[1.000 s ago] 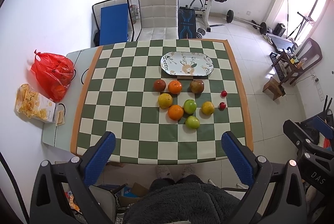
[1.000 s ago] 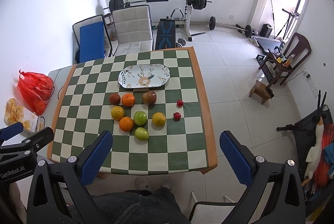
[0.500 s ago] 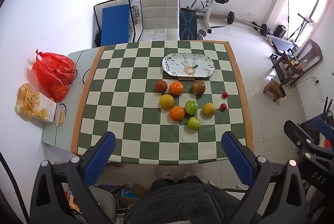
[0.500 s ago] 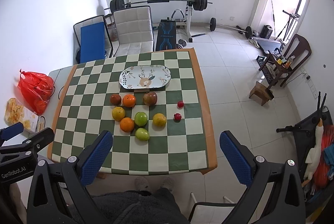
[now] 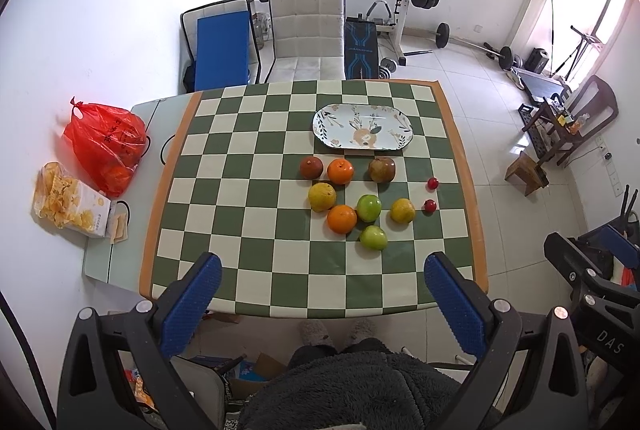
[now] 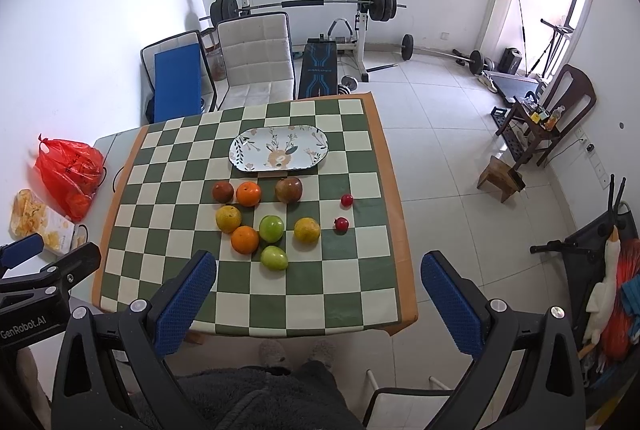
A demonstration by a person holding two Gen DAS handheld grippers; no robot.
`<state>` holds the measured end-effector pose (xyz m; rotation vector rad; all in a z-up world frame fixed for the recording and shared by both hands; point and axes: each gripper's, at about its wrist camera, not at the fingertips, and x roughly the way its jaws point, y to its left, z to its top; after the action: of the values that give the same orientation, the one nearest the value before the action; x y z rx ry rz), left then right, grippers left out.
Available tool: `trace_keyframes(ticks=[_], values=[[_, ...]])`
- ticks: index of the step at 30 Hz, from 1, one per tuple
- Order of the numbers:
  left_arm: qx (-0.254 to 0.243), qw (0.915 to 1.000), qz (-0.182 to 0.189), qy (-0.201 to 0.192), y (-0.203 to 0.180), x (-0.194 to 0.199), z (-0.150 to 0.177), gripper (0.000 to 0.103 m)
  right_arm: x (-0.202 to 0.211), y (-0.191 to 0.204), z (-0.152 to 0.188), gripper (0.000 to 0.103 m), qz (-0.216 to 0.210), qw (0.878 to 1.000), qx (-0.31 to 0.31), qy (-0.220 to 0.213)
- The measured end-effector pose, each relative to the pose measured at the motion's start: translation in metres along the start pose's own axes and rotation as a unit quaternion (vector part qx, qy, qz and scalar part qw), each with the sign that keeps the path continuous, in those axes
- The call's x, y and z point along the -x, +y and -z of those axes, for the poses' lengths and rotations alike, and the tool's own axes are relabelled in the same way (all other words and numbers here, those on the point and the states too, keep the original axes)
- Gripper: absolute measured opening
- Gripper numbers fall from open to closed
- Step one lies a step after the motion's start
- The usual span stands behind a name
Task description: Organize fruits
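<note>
Several fruits lie loose on the green-and-white checked table: two oranges, two green apples, two yellow citrus, two dark reddish fruits and two small red fruits. An empty oval floral plate sits just behind them; it also shows in the right wrist view. My left gripper is open and empty, high above the table's near edge. My right gripper is open and empty, likewise held back from the fruits.
A red plastic bag and a snack box lie on the grey table part to the left. A white chair and a blue one stand behind the table. Gym gear stands at the back wall, a wooden chair to the right.
Both views have shifted slightly, so the table and fruits sit a little lower and closer in frame. The fruits and plate have not moved. Both grippers stay open.
</note>
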<state>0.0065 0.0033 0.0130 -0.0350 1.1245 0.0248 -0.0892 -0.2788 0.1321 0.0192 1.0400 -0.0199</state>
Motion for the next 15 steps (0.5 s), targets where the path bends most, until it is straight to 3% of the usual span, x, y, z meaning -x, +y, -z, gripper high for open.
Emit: trace_keyframes(ticks=[15], values=[[0.001,1.0,-0.001,-0.003,0.0001,0.0019,-0.0006,0.103,0.0014,0.0008,0.0008,0.103,0.0,1.0,0.0,-0.002]])
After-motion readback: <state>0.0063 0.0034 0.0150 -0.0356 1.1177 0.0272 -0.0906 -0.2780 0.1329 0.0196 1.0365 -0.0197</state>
